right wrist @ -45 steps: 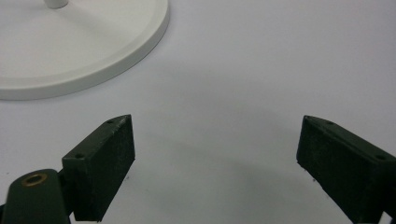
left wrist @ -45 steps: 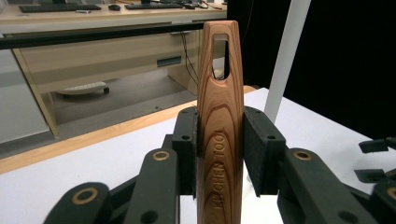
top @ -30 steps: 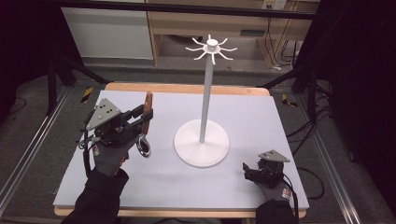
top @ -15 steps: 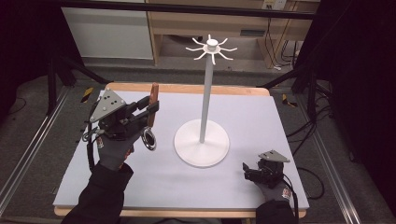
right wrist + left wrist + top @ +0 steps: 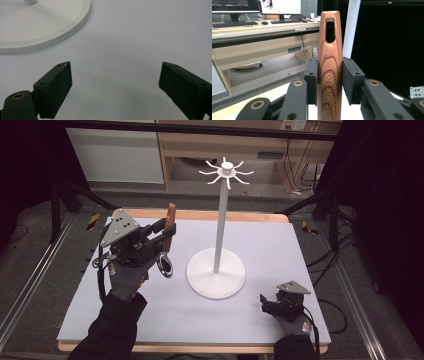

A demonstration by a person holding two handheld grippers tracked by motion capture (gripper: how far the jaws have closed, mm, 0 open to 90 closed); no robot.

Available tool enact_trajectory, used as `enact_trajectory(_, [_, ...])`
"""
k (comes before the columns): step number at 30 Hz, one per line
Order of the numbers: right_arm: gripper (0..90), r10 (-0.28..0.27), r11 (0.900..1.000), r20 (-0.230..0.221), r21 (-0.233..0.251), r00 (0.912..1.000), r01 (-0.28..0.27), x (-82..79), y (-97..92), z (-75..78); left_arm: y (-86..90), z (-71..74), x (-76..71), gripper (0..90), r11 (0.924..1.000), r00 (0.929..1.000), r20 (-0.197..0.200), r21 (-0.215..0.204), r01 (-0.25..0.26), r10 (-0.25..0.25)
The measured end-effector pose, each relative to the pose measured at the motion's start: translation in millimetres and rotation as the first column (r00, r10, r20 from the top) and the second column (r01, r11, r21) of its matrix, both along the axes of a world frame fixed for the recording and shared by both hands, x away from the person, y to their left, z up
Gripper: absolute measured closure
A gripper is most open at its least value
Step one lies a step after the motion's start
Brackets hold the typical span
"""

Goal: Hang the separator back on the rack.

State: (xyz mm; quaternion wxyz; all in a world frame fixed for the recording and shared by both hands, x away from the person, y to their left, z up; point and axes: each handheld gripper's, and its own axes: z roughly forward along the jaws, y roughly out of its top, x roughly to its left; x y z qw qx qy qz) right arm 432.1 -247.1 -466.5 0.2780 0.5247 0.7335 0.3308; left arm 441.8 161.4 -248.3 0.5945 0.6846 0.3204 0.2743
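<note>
Pinching the wooden handle (image 5: 329, 75), the left gripper (image 5: 159, 234) should keep the utensil upright so its slot meets a hook (image 5: 228, 182); right gripper (image 5: 267, 304) rests spread.

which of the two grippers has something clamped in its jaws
The left gripper: its jaws pinch the wooden handle of a kitchen tool. The right gripper, low over the table, has wide-open jaws with nothing between them.

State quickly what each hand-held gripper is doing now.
Left hand-held gripper: closed on the brown wooden-handled kitchen tool.
Right hand-held gripper: open, holding nothing.
</note>
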Motion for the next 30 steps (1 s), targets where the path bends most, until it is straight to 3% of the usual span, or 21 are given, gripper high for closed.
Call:
enact_trajectory(4, [11.8, 0.0, 1.0, -0.001, -0.001, 1.0, 0.0, 0.1, 0.0, -0.1, -2.0, 5.1, -0.2, 67.3, 1.0, 0.9998, 0.017, 0.005, -0.001, 0.001])
enact_trajectory(5, [11.8, 0.0, 1.0, -0.001, 0.0, 1.0, 0.0, 0.1, 0.0, 0.0, -3.1, 5.9, -1.6, 67.3, 1.0, 1.0, 0.004, -0.002, 0.001, -0.001])
enact_trajectory(6, [11.8, -0.003, 1.0, -0.004, 0.0, 1.0, 0.003, 0.0, 0.0, 0.2, -3.6, 7.3, -0.7, 67.3, 1.0, 0.9997, 0.023, 0.0, -0.002, 0.002])
enact_trajectory(28, [11.8, -0.004, 1.0, -0.005, 0.001, 1.0, 0.004, 0.0, -0.3, 0.5, -20.7, 19.4, -0.6, 67.3, 0.9996, 0.9986, 0.045, -0.006, 0.026, -0.026])
enact_trajectory(30, [11.8, -0.004, 1.0, -0.005, 0.002, 1.0, 0.004, 0.0, -0.3, 0.5, -22.2, 21.4, 0.0, 67.3, 0.9996, 0.9977, 0.062, -0.003, 0.027, -0.027])
